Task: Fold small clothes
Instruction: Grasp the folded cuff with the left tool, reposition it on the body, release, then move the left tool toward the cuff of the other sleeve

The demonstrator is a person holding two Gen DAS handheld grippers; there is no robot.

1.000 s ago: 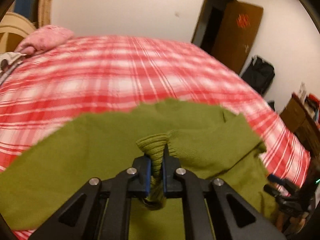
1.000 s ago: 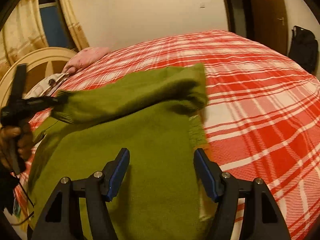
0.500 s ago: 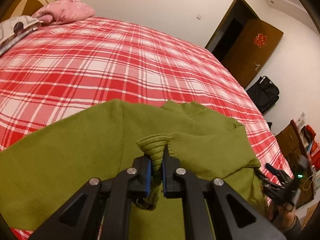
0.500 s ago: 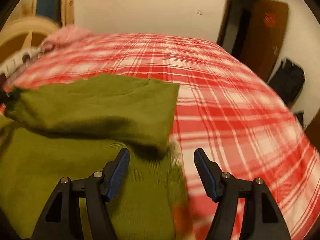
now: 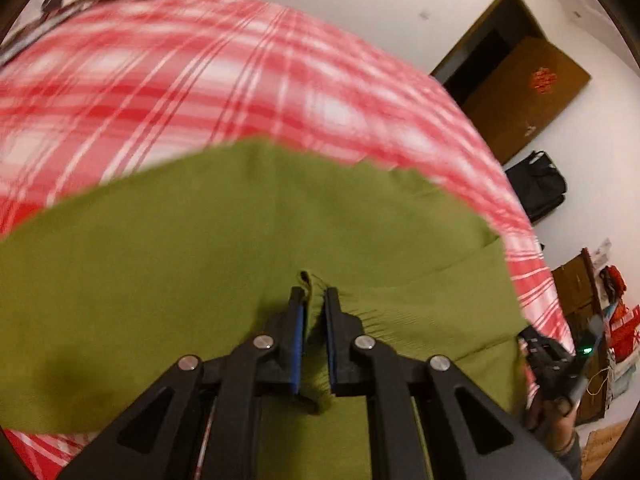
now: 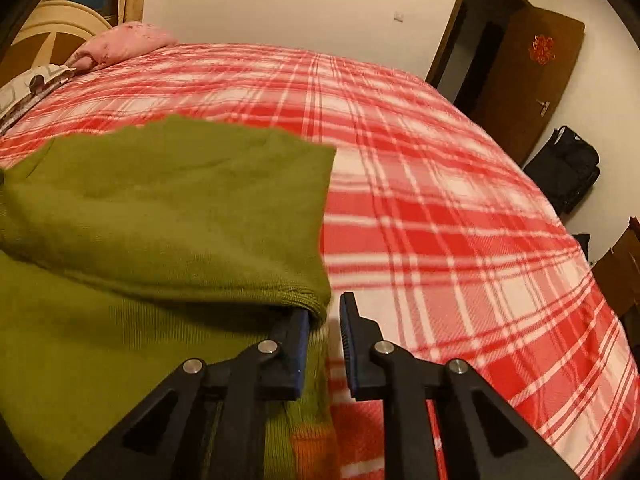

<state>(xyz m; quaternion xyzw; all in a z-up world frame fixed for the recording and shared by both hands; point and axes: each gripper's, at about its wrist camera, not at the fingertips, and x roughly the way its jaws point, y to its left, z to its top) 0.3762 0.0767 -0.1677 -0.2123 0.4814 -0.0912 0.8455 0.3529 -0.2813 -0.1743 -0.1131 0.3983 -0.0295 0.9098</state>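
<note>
The bed [image 6: 420, 184] carries everything here, covered edge to edge by a red-and-white plaid blanket [image 6: 440, 240] that lies fairly smooth. Directly on the blanket, at the near left side in the right wrist view, lies an olive-green knitted garment [image 6: 160, 208], with one layer folded over another so that its ribbed edge ends near the middle of the bed's near side. At the far head end a pink pillow [image 6: 124, 42] rests on the blanket, and just beside it, toward the left edge, lies a pale patterned cloth [image 6: 28, 88] whose details are too small to tell.
</note>
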